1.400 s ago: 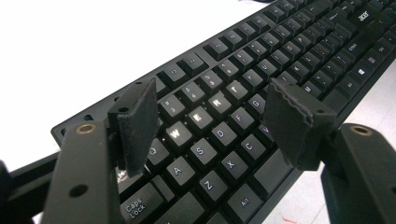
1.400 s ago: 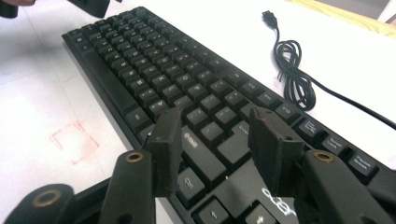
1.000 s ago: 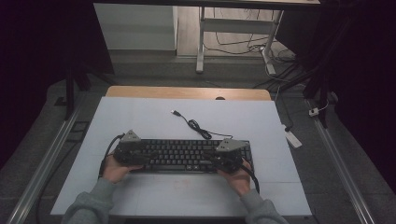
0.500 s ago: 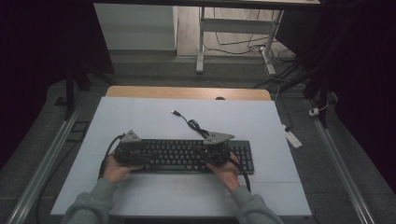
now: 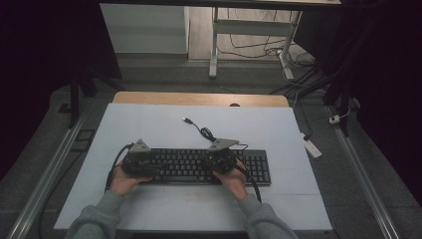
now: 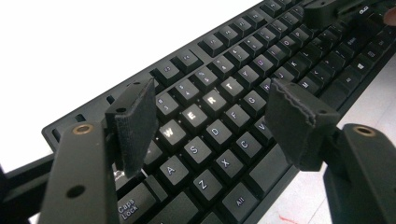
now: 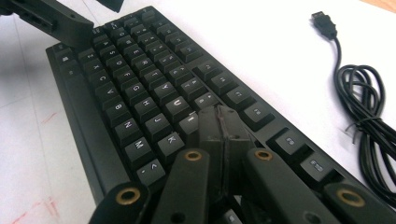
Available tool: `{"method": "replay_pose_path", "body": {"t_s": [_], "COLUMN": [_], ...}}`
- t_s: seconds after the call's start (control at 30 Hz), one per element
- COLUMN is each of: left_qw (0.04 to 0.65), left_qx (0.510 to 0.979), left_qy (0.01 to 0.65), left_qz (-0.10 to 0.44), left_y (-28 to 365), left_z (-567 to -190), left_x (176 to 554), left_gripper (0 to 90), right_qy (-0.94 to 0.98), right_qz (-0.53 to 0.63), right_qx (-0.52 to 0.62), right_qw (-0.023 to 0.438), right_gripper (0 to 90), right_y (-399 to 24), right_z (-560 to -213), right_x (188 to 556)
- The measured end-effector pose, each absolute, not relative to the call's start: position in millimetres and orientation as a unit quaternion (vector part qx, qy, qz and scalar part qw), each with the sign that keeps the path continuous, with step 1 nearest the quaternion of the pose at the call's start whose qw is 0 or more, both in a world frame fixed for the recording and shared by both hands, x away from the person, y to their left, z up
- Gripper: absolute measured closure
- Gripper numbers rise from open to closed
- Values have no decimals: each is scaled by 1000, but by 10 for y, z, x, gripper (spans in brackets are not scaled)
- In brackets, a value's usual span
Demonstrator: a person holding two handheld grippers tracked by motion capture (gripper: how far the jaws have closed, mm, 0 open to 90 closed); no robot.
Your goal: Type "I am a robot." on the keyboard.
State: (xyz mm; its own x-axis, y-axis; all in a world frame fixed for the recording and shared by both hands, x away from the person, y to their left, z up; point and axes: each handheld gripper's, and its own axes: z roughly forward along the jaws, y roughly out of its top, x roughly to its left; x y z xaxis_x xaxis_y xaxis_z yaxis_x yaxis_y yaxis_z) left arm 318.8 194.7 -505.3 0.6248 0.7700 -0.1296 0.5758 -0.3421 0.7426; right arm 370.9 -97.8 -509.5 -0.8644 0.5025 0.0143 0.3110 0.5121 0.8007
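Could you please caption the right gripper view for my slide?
Shut right gripper poised over the keyboard, its coiled cable alongside.

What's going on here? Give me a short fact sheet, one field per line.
Setting: white table, dim room
Main item: black keyboard, lying flat near the person's edge
Cable: coiled behind the keyboard, its plug lying loose on the table
Left gripper: jaws open, poised over the letter keys at the keyboard's left end; lit keys W, E, R, T between them
Right gripper: jaws shut together, tip down among the keys near I and K
Held items: none seen
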Motion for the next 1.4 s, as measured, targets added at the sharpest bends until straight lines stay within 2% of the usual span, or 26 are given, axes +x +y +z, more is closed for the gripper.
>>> {"method": "replay_pose_path", "body": {"t_s": [0.83,1.17,1.4], "left_qw": [392,394,395], "left_qx": [813,812,811], "left_qy": [412,413,415], "left_qz": [123,124,124], "left_y": [1945,1960,1967], "left_z": [-5064,-5060,-5062], "left_x": [3190,3189,3189], "left_gripper": [336,336,336], "right_qy": [877,867,859], "right_qz": [404,425,437], "right_qx": [237,236,242], "right_qw": [108,110,107], "right_gripper": [892,891,821], "right_y": [-833,-885,-966], "right_z": [-5213,-5139,-5099], "right_x": [3773,3741,3721]}}
